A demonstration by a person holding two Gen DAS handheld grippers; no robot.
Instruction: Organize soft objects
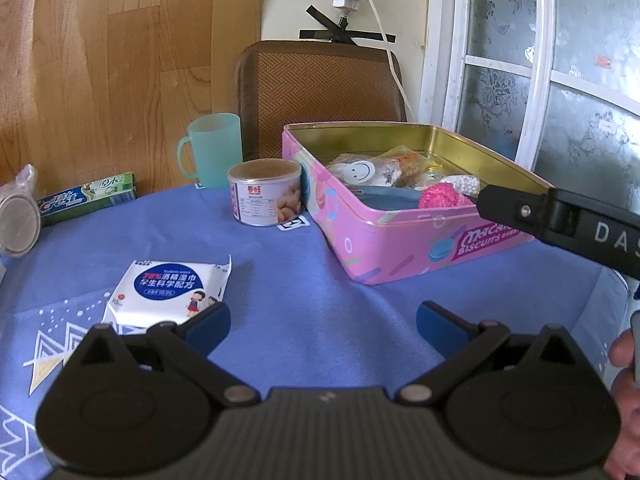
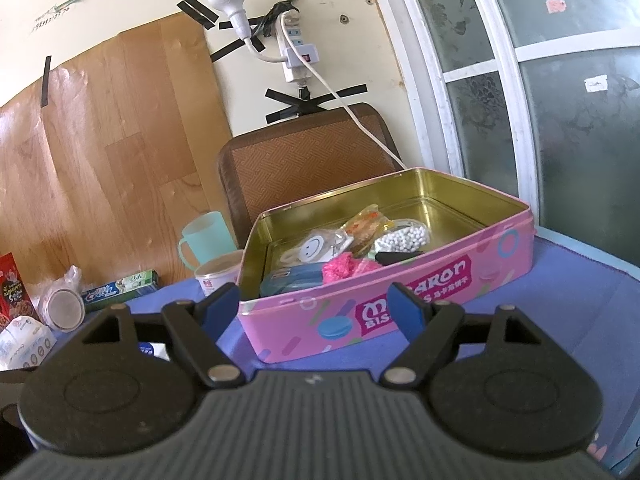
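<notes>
An open pink biscuit tin [image 1: 400, 248] [image 2: 440, 280] stands on the blue cloth. Inside lie a smiley-face packet [image 1: 358, 171] [image 2: 313, 245], a pink fluffy item [image 1: 440, 196] [image 2: 344, 266], a bag of white beads [image 2: 404, 236] and a blue flat pouch [image 2: 292, 280]. A white pack of wet wipes [image 1: 168, 292] lies flat on the cloth, just beyond my left gripper's left finger. My left gripper [image 1: 323, 320] is open over bare cloth, holding nothing. My right gripper [image 2: 312, 306] is open in front of the tin's near wall, also holding nothing; its arm [image 1: 560, 220] shows in the left wrist view.
A small round can [image 1: 264, 192] and a mint-green mug [image 1: 214, 156] stand left of the tin. A toothpaste box [image 1: 88, 198] and a wrapped round lid [image 1: 18, 220] lie at far left. A brown chair back [image 1: 320, 92] rises behind the table. A tissue pack [image 2: 24, 340] sits at left.
</notes>
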